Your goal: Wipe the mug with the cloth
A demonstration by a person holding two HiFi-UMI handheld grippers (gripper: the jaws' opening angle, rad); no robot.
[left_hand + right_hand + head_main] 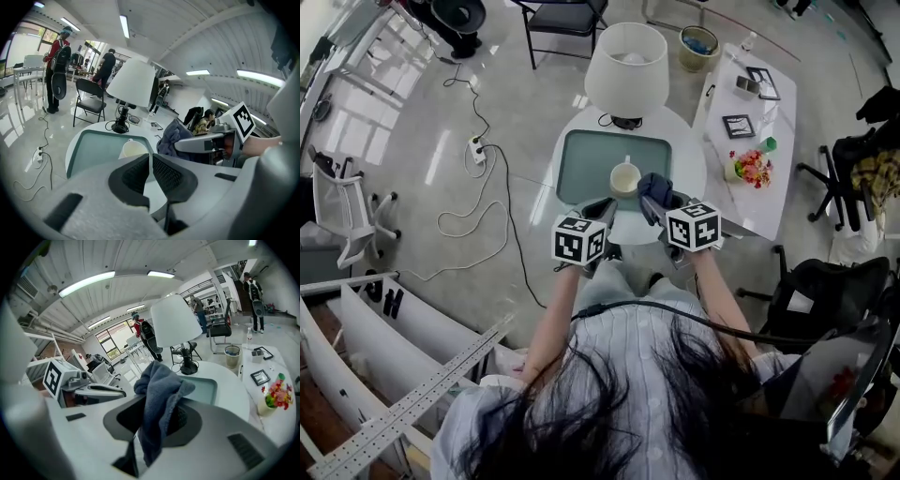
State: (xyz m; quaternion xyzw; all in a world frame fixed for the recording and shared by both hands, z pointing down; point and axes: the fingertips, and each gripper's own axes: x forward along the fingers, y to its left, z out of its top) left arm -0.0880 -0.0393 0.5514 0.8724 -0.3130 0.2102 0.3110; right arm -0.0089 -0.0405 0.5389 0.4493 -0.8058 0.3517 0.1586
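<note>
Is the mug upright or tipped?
Upright: the mug stands on the tray, and the head view looks down into its open rim.

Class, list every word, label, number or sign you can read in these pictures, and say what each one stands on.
No readable text anywhere.
Left marker cube and right marker cube: black-and-white square patterns, no letters or digits.
Two dark frames on the side table: contents too small to read.
Mug and cloth: no print visible.
</note>
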